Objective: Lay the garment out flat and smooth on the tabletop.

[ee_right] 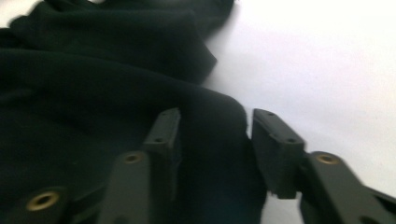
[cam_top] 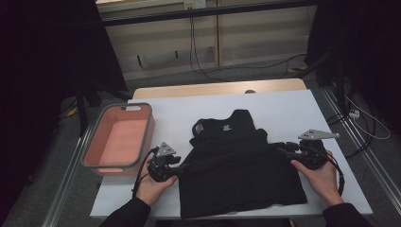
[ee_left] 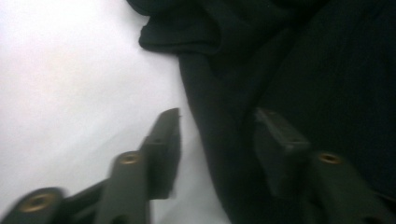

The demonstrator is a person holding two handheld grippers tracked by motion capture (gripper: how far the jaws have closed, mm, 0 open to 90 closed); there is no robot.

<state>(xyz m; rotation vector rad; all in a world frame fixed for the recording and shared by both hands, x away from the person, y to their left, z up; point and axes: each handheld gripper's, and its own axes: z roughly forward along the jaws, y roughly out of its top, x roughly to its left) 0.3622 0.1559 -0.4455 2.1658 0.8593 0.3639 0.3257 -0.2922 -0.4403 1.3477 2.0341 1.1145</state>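
High view: black shirt [cam_top: 241,165] spread flat on the white table [cam_top: 293,106], your grippers at its two side edges.

Your left gripper [cam_top: 176,163] sits at the shirt's left edge and your right gripper [cam_top: 287,149] at its right edge; both stand with jaws apart, the fabric edge lying loose between them, nothing pinched. The cloth is soft and limp, light, and will sag and bunch wherever you lift it, so take it at the folded side edges, both sides together. A pink bin [cam_top: 118,137] waits on the left.
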